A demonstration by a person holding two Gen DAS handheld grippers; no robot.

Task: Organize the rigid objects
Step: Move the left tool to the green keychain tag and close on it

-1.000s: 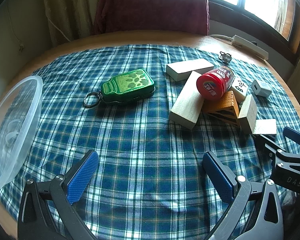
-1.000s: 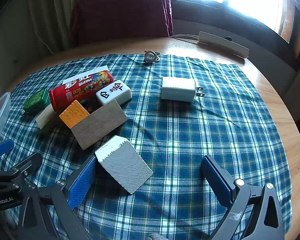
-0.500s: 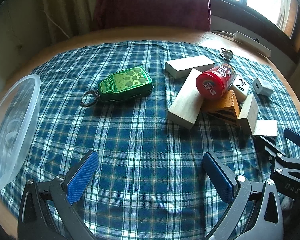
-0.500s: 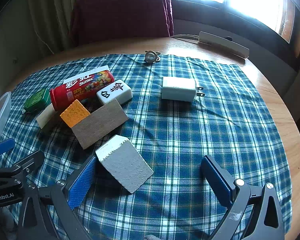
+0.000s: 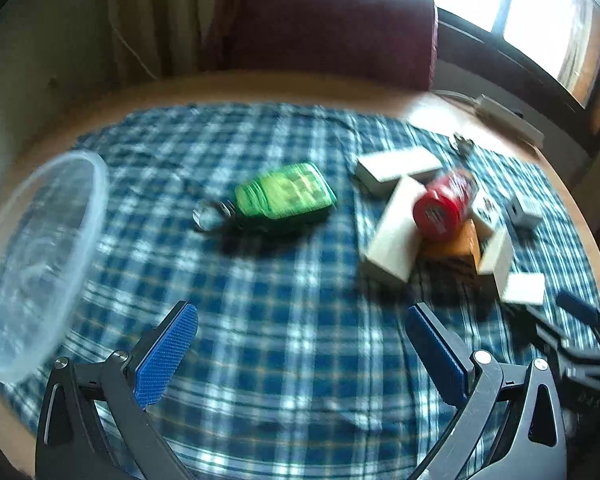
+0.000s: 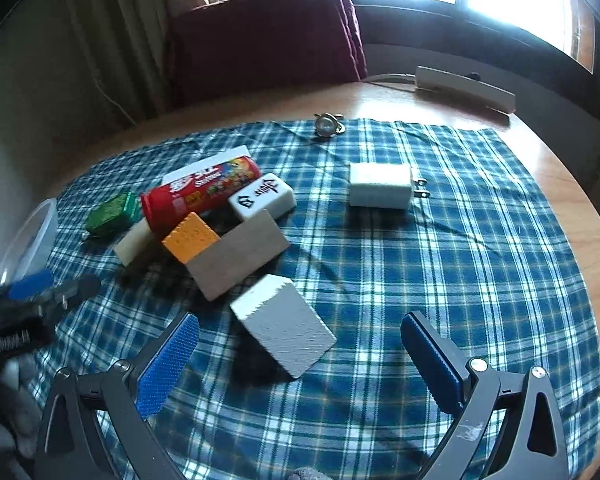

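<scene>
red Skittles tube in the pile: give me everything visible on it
The red cylindrical Skittles tube lies on its side atop the pile, glossy, with white lettering and a multicoloured candy print. Its red cap end faces the left wrist camera. It rests on the pale wooden block and the orange wafer-textured block, with the white mahjong tile close beside it. Neither gripper touches it.

Bare cloth [image 6: 440, 272] right of block pile [image 6: 236, 256]

Four wooden blocks [image 6: 239, 259], one candy tube [image 6: 202, 192], one charger [image 6: 380, 185].
</scene>
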